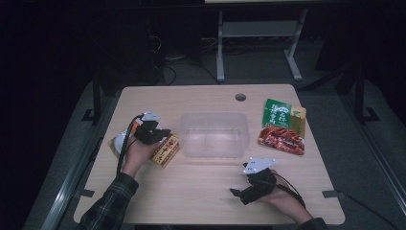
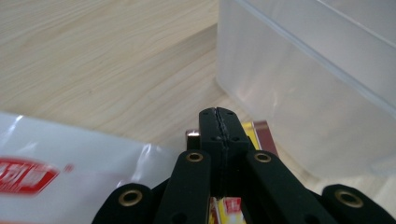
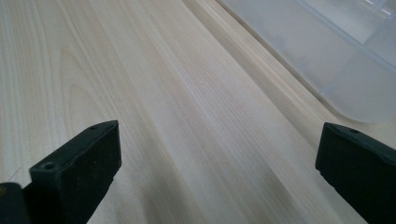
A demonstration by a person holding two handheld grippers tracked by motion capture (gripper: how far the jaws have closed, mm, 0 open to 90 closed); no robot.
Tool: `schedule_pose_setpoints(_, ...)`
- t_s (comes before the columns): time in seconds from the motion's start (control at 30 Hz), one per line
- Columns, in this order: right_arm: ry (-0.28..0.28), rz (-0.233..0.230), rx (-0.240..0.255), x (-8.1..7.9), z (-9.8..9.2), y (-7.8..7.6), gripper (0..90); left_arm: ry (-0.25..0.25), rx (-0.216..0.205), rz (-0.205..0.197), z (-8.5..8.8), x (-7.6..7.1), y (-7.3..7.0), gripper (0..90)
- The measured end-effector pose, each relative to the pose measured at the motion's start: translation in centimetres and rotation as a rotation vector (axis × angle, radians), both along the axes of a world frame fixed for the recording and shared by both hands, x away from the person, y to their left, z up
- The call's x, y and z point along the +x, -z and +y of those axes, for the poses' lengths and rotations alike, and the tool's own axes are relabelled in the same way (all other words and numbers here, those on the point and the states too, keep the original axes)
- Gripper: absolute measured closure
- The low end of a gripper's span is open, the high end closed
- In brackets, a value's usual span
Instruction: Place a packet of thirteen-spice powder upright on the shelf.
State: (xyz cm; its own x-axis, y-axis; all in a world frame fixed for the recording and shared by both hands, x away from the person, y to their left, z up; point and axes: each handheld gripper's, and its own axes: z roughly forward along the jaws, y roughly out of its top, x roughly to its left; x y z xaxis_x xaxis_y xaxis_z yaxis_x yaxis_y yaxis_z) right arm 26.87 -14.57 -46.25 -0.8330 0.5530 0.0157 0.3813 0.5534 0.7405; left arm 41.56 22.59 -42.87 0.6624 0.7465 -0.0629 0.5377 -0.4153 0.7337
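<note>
My left gripper (image 2: 218,122) pinches a yellow-and-red packet (image 1: 165,150) just beside the clear bin (image 1: 214,134), while my right gripper (image 3: 219,158) gapes wide over bare table (image 3: 140,93).

Pale wooden counter (image 1: 201,182) with a round hole near its far edge, clear plastic tub (image 1: 214,134) in the middle, yellow-red packet (image 1: 166,150) and white bag (image 1: 118,142) at left, green packet (image 1: 276,112) and red packet (image 1: 281,140) at right

Dim and grainy from above, black beyond the lit table (image 1: 210,191); bright up close, glare on the white wrapper (image 2: 70,158) at eight o'clock, near jaws soft.
</note>
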Motion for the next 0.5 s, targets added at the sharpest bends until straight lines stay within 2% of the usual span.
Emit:
schedule_pose_setpoints(0.1, 0.007, 0.002, 0.005, 0.0, -0.1, 0.0, 0.0, -0.007, -0.014, 0.013, -0.8, 0.6, 0.4, 89.8)
schedule_pose_setpoints(0.17, 0.007, 0.000, 0.006, 0.1, -0.1, 0.0, 0.0, -0.005, 0.018, 0.021, -1.4, 1.1, 0.6, 89.8)
schedule_pose_setpoints(0.3, 0.005, 0.005, 0.003, 0.1, -0.1, 0.0, 0.0, -0.024, 0.024, 0.029, -1.9, 1.7, 1.0, 89.8)
schedule_pose_setpoints(0.43, 0.006, 0.007, 0.003, 0.0, -0.1, 0.0, 0.0, -0.017, 0.025, 0.037, -2.0, 1.9, 1.3, 89.8)
schedule_pose_setpoints(0.5, 0.006, 0.006, 0.003, 0.1, -0.1, 0.0, 0.0, -0.011, 0.055, 0.054, -2.3, 1.9, 1.7, 89.8)
